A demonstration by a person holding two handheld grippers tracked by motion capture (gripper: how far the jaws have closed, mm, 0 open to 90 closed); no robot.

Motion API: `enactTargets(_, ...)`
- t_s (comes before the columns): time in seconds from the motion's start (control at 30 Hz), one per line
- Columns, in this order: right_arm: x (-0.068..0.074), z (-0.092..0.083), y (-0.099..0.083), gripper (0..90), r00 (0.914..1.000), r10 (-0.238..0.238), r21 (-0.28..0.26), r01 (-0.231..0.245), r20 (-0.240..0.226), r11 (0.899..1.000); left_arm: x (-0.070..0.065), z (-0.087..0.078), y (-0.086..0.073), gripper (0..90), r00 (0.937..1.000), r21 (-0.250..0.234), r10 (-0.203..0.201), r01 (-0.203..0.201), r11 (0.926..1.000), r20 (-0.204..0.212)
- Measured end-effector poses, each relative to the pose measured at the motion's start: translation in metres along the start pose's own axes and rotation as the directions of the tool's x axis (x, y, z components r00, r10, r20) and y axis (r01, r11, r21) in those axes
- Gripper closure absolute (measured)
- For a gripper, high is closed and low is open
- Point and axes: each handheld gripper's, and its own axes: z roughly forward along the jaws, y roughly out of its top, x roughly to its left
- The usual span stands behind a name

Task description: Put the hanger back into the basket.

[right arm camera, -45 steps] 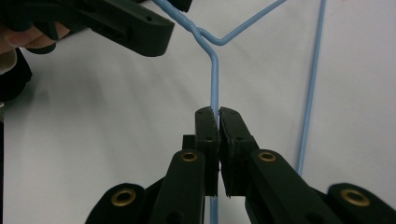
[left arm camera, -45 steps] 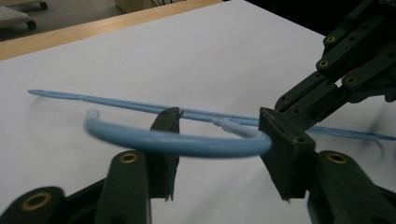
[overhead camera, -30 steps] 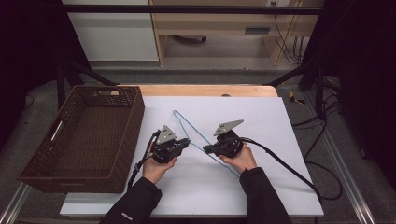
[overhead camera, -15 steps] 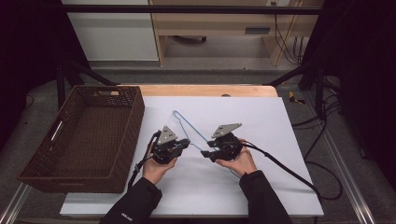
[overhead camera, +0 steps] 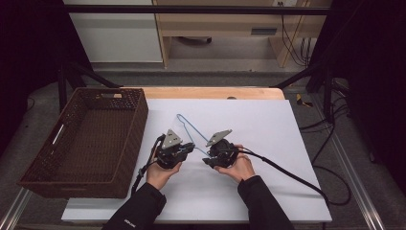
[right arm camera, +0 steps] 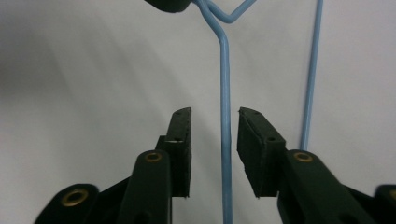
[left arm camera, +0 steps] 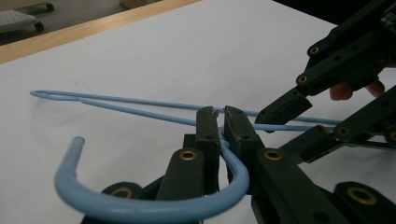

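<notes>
Left claw (left arm camera: 217, 122) clamped on blue wire hanger (left arm camera: 140, 109) neck, right claw (right arm camera: 214, 135) apart around its wire

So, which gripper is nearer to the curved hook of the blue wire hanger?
Left. The left gripper is clamped at the hook's neck; the right gripper straddles a straight wire farther along, jaws open.

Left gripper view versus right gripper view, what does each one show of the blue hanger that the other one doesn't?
The left gripper view alone shows the hanger's curved hook and the left tool shut on the hanger's neck, with the right tool farther off. The right gripper view alone shows the right tool open, one wire running between its jaws untouched. Both show the blue hanger over the white table.
</notes>
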Motion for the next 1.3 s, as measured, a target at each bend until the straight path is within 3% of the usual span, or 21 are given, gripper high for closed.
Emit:
enactTargets(0.23, 0.000, 0.004, 0.000, 85.0, 0.9996, -0.017, -0.002, 0.017, 0.023, 1.000, -0.001, 0.000, 0.000, 84.6, 1.0000, 0.001, -0.003, 0.003, 1.0000, 0.002)
enactTargets(0.4, 0.001, 0.002, 0.000, 86.7, 0.9993, -0.019, 0.002, 0.019, 0.032, 1.000, -0.001, -0.001, 0.000, 84.3, 1.0000, -0.004, 0.002, -0.002, 1.0000, 0.005)
enactTargets(0.53, 0.001, 0.001, 0.000, 87.1, 0.9995, -0.016, -0.004, 0.016, 0.028, 1.000, -0.003, -0.002, 0.000, 64.4, 0.9999, -0.008, 0.009, -0.009, 0.9999, 0.012)
enactTargets(0.7, -0.003, -0.005, 0.002, 87.3, 0.9993, -0.011, -0.018, 0.012, 0.037, 1.000, -0.007, -0.012, 0.000, 39.1, 0.9973, 0.006, 0.073, -0.073, 0.9973, -0.002)
enactTargets(0.9, -0.010, -0.028, 0.007, 87.4, 0.9998, -0.010, -0.064, 0.011, 0.015, 0.998, -0.006, -0.032, -0.003, 26.9, 0.9938, 0.002, 0.111, -0.111, 0.9939, -0.010)
enactTargets(1.13, -0.012, -0.060, 0.009, 87.4, 0.9976, -0.039, -0.090, 0.034, -0.058, 0.995, -0.005, -0.053, -0.004, 21.5, 0.9812, 0.020, 0.193, -0.192, 0.9811, -0.011)
enactTargets(1.3, -0.005, -0.076, 0.006, 87.3, 0.9886, -0.069, -0.085, 0.058, -0.134, 0.995, -0.001, -0.066, -0.003, 20.4, 0.9655, 0.041, 0.260, -0.259, 0.9650, -0.015)
